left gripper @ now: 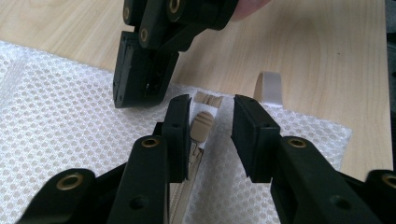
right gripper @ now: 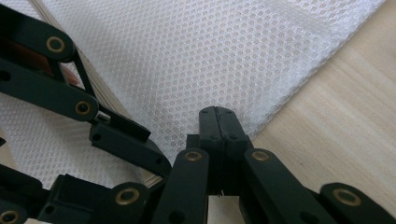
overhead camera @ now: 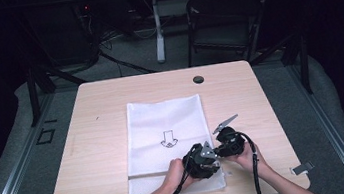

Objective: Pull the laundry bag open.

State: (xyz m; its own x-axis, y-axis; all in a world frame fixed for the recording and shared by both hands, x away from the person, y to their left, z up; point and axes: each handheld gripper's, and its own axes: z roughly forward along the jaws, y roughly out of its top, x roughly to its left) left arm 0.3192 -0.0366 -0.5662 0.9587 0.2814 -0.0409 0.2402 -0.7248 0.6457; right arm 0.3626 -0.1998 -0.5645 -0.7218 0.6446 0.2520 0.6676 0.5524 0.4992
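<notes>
A white mesh bag (overhead camera: 163,123) with a black arrow printed on it lies flat on the wooden table (overhead camera: 96,152). At its near right corner runs a beige zipper (left gripper: 184,196) with a beige pull (left gripper: 201,127). My left gripper (left gripper: 212,109) is open, and the pull sits between its jaws against the left pad, clear of the right one. My right gripper (right gripper: 218,112) is shut, and its tips rest on the mesh near the bag's edge, just beyond the left jaws (left gripper: 140,88). I cannot tell whether fabric is pinched. Both hands hold the grippers close together (overhead camera: 213,154).
A grey fabric loop (left gripper: 270,88) sticks out at the bag's corner. A black grommet (overhead camera: 198,79) sits in the table's far side. Metal clamps (overhead camera: 303,168) mark the front corners. A dark chair (overhead camera: 223,19) stands behind the table.
</notes>
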